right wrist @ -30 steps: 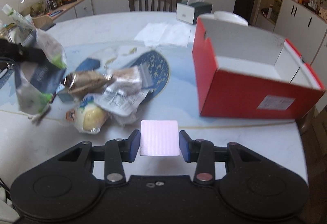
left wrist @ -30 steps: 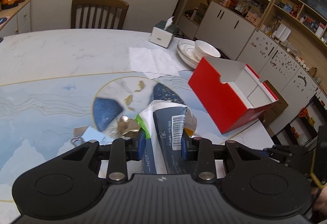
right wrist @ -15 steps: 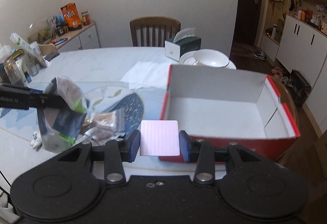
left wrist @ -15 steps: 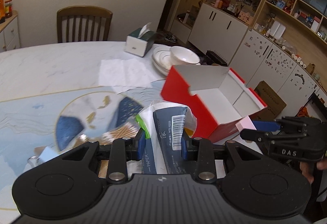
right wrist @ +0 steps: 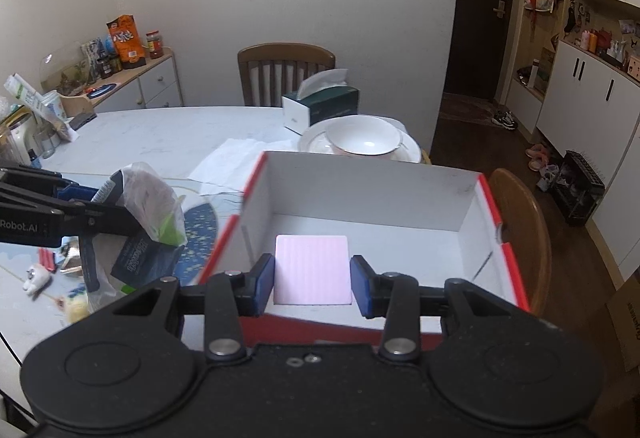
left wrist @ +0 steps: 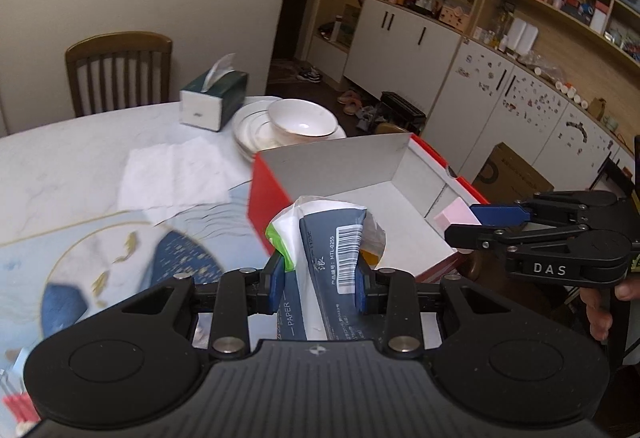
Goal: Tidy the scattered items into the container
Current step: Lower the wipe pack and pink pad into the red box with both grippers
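Note:
My left gripper (left wrist: 319, 283) is shut on a dark blue paper packet in a crumpled clear bag (left wrist: 328, 238), held above the near left corner of the red box (left wrist: 268, 194). The same packet (right wrist: 148, 214) hangs left of the red box (right wrist: 228, 238) in the right wrist view, under the left gripper (right wrist: 86, 198). My right gripper (right wrist: 312, 284) is shut on a flat pink square block (right wrist: 312, 268), held over the box's white, empty floor. In the left wrist view the right gripper (left wrist: 466, 220) and its pink block (left wrist: 454, 213) hover at the box's right wall.
A stack of white plates with a bowl (right wrist: 362, 136) and a green tissue box (right wrist: 320, 106) stand behind the red box, with white paper napkins (left wrist: 172, 170) beside them. Small loose items (right wrist: 38, 276) lie on the table at left. A wooden chair (right wrist: 520, 222) stands right of the box.
Both grippers have travelled from the pile of items toward the red box and risen slightly, each keeping its load; the box now fills the middle of both views.

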A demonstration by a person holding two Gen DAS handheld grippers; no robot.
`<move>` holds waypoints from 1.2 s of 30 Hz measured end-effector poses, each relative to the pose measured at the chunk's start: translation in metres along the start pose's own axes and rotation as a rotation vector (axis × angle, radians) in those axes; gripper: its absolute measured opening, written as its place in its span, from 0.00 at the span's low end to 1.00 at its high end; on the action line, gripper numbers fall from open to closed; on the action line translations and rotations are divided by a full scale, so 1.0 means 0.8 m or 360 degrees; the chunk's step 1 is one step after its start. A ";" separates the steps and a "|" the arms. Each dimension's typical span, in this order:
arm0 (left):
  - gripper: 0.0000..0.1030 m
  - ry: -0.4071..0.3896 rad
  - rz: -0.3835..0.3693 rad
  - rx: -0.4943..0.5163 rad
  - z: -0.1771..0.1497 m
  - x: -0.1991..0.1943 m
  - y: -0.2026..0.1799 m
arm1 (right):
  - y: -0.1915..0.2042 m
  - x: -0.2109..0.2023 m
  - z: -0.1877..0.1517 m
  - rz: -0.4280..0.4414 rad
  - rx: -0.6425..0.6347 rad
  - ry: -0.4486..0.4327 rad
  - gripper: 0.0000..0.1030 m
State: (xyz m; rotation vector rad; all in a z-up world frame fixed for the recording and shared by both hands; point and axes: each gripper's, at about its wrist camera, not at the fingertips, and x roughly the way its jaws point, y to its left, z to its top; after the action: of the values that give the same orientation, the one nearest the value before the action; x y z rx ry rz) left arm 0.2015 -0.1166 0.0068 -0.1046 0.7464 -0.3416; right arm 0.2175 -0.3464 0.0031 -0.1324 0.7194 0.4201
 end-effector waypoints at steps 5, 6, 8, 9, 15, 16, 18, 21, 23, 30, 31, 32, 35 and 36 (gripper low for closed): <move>0.31 0.0026 -0.0013 0.0059 0.017 0.030 -0.026 | -0.028 0.013 0.000 -0.0017 0.0016 0.0026 0.38; 0.31 0.0035 -0.0014 0.0072 0.020 0.037 -0.031 | -0.034 0.015 0.000 -0.0022 0.0017 0.0029 0.38; 0.31 0.0053 -0.0018 0.0094 0.027 0.051 -0.038 | -0.043 0.021 0.001 -0.0039 0.0012 0.0036 0.38; 0.31 0.0060 -0.0020 0.0112 0.030 0.057 -0.043 | -0.048 0.024 0.002 -0.0039 0.0006 0.0040 0.38; 0.31 0.0087 -0.0014 0.0204 0.048 0.097 -0.069 | -0.069 0.050 0.005 -0.0073 -0.0058 0.0079 0.38; 0.31 0.0084 -0.0017 0.0219 0.052 0.102 -0.072 | -0.073 0.055 0.005 -0.0073 -0.0057 0.0087 0.38; 0.31 0.0096 -0.0030 0.0225 0.060 0.115 -0.076 | -0.080 0.064 0.006 -0.0070 -0.0046 0.0108 0.38; 0.31 0.0134 -0.0011 0.0221 0.069 0.138 -0.078 | -0.089 0.079 0.009 -0.0066 -0.0041 0.0143 0.38; 0.31 0.0167 0.0006 0.0230 0.075 0.154 -0.078 | -0.095 0.089 0.013 -0.0060 -0.0040 0.0163 0.38; 0.31 0.0283 0.0079 0.0297 0.088 0.214 -0.075 | -0.110 0.126 0.025 -0.0060 -0.0023 0.0233 0.38; 0.31 0.0301 0.0076 0.0305 0.089 0.222 -0.074 | -0.113 0.132 0.025 -0.0060 -0.0022 0.0252 0.38; 0.31 0.0324 0.0072 0.0314 0.090 0.231 -0.073 | -0.115 0.138 0.025 -0.0068 -0.0017 0.0268 0.38; 0.31 0.0380 0.0099 0.0352 0.088 0.254 -0.074 | -0.119 0.154 0.025 -0.0072 -0.0005 0.0314 0.38; 0.31 0.0399 0.0106 0.0363 0.086 0.260 -0.075 | -0.121 0.159 0.024 -0.0076 -0.0004 0.0329 0.38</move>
State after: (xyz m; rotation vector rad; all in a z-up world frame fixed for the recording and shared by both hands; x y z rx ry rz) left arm 0.3745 -0.2455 -0.0646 0.1813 0.9509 -0.3781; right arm 0.3556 -0.3877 -0.0693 -0.1968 0.9174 0.3650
